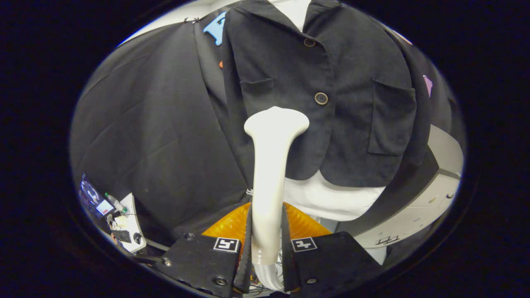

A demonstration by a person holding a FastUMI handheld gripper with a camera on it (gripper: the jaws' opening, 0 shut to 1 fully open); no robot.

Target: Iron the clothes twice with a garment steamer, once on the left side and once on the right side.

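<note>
Clamped between both fingers of the tool [267, 252], the white garment steamer [271, 165] is pointed at twelve o'clock, its head against the dark jacket [331, 82] near the lower button. A pass appears underway; steady travel along one side is called for next.

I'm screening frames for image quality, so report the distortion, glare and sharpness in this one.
Gripper view: strong fisheye bending, jacket edges bowed; steamer, clamped between the gripper's jaws, is bright with its head nearly washed out; jacket weave and buttons sharp; desk clutter small, squeezed and hard to read.
</note>
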